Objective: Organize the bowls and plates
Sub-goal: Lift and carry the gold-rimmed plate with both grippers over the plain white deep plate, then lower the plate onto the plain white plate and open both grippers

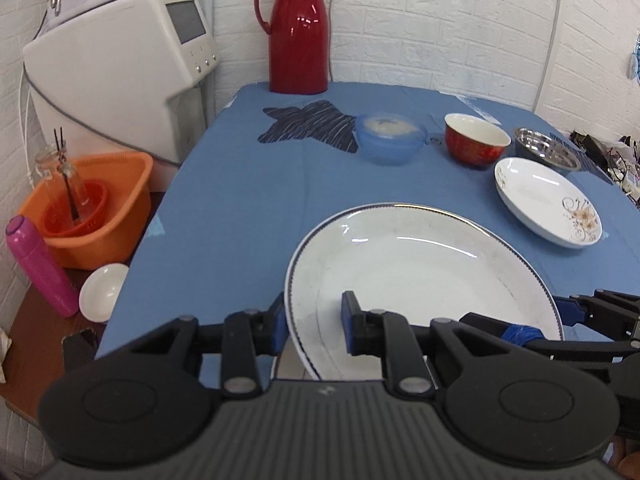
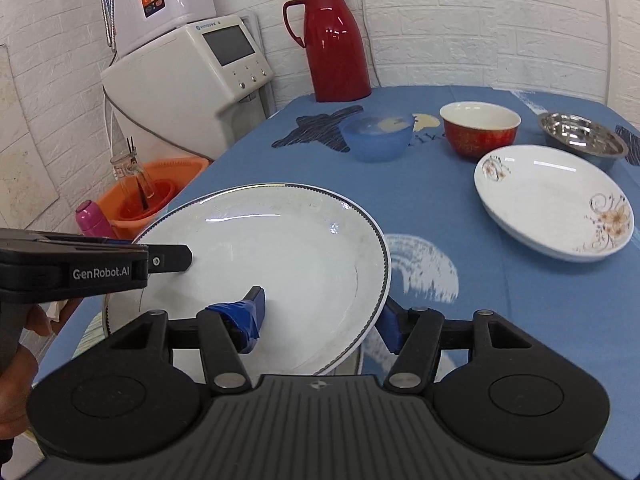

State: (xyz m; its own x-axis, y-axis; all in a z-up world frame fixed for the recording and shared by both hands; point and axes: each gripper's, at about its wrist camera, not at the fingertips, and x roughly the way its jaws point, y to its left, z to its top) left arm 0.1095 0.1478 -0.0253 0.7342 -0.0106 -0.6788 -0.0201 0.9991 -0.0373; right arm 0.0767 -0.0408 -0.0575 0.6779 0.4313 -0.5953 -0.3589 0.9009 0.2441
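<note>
Both grippers pinch the big white plate (image 1: pixel 424 276) from opposite rims. Left gripper (image 1: pixel 314 328) has one pad under the left rim and one inside the well; right gripper (image 2: pixel 322 316) has a taped pad inside and one outside the right rim. Plate tilted; table contact can't be told. Near rim hidden behind gripper bodies. Ahead right: floral plate (image 2: pixel 554 202), red bowl (image 2: pixel 478 128), steel bowl (image 2: pixel 582 138), blue bowl (image 2: pixel 376 136). Only the right view shows a hand (image 2: pixel 16 360).
</note>
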